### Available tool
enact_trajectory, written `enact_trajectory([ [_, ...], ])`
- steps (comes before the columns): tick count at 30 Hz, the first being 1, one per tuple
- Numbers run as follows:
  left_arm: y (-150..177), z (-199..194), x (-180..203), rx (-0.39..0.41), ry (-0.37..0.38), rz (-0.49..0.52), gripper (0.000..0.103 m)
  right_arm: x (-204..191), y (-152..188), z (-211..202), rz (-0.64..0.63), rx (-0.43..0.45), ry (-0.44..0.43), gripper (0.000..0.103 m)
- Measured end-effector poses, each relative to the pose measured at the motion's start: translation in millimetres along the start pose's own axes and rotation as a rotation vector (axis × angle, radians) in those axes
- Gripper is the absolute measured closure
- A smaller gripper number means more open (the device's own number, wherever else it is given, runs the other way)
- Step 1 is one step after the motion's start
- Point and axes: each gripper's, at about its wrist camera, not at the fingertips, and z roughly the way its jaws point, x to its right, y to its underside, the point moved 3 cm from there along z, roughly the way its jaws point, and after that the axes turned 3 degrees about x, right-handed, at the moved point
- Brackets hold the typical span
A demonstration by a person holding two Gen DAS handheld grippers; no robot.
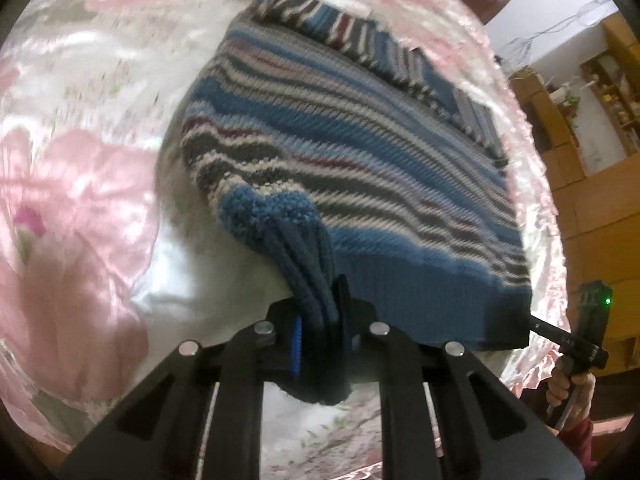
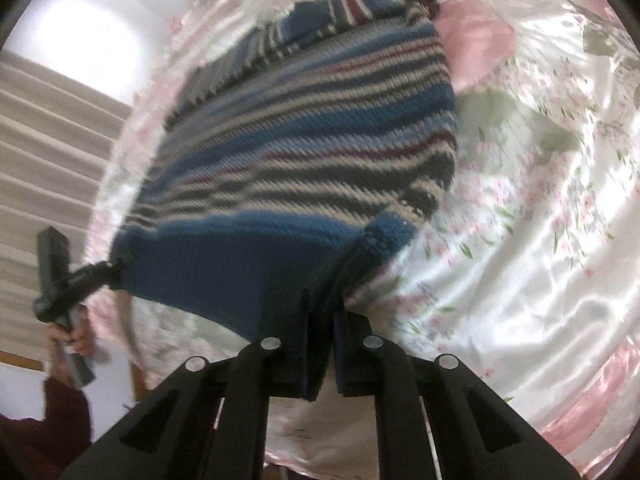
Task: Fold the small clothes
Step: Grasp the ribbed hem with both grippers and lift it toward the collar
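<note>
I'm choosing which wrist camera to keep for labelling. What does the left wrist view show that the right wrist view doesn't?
Left wrist only: wooden shelves past the bed's edge, and the right gripper seen from the side, clamped on the sweater's far hem corner.

Right wrist only: a white wall with pale horizontal slats, and the left gripper seen from the side, pinching the other hem corner.

Both: the striped sweater lifted by its blue hem over the pink floral sheet, with each camera's own fingers shut on knit.

Shiny pink-and-white floral satin bedspread (image 1: 100,160) covers the whole surface; wooden shelving (image 1: 600,92) stands beyond its right edge, pale horizontal slats (image 2: 48,132) off to the other side.
</note>
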Motion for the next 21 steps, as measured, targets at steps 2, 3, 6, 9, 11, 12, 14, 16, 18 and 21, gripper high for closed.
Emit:
enact_trajectory([
  [2,-8,-5,5,0.01,0.027,0.0,0.091,-5,-11,-7,0.009,0.019,-0.033,0.094],
  [3,-13,-7,8,0.016,0.037,0.001,0.091,-7,-20,-11,0.009,0.033,-0.045,0.094],
  [6,-32,-11,16,0.05,0.049,0.02,0.091,-10,-43,-18,0.001,0.066,-0.046,0.094],
  [9,-56,-11,16,0.085,0.056,0.004,0.091,-7,-70,-21,-0.007,0.089,-0.035,0.094],
  [11,-68,-8,14,0.093,0.048,-0.007,0.091,-4,-86,-18,0.001,0.091,-0.031,0.094],
  [12,-75,-5,13,0.096,0.048,-0.014,0.091,-1,-98,-14,0.006,0.091,-0.028,0.094],
  [14,-89,4,11,0.103,0.04,-0.02,0.091,4,-118,-5,0.02,0.083,-0.031,0.094],
  [16,-103,16,7,0.104,0.03,-0.037,0.091,11,-133,4,0.046,0.072,-0.04,0.094],
  [18,-113,28,2,0.098,0.023,-0.062,0.091,18,-147,15,0.071,0.058,-0.045,0.094],
  [21,-128,49,-5,0.082,0.014,-0.094,0.091,25,-163,30,0.095,0.032,-0.046,0.094],
])
